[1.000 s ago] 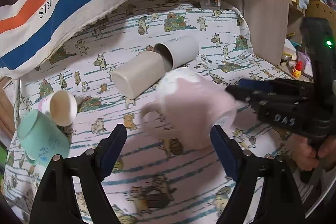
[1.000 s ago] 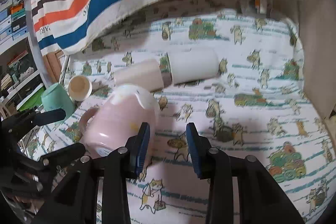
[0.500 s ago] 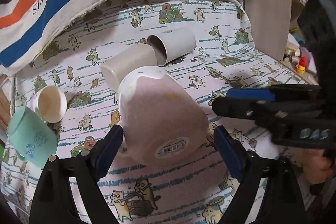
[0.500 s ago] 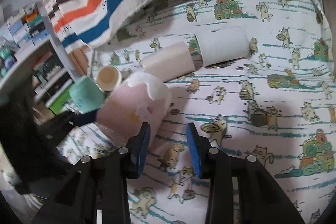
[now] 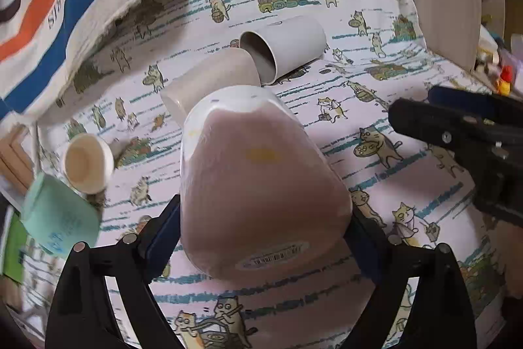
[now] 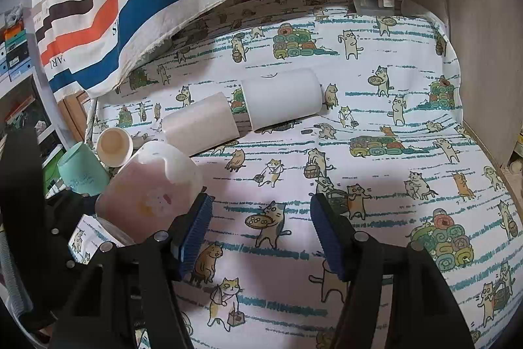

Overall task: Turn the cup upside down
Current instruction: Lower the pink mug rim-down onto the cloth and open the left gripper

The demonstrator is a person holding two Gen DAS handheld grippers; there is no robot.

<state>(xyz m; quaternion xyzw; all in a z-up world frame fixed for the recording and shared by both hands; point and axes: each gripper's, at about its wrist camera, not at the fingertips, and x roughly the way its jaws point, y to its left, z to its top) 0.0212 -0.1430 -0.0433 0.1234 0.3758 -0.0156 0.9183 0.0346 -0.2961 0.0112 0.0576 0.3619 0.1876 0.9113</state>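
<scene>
At the centre of the left wrist frame the pink cup (image 5: 261,185) is held across its body by the left gripper (image 5: 264,234), base toward the lens, mouth pointing away; the right gripper (image 6: 260,234) is opening, empty, right of it.

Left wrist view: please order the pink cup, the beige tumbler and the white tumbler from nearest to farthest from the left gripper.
1. Pink cup: between the fingers of the left gripper, base toward the camera.
2. Beige tumbler: lying just behind the pink cup, slightly left.
3. White tumbler: lying farthest back, to the right, open mouth facing the beige one.
</scene>
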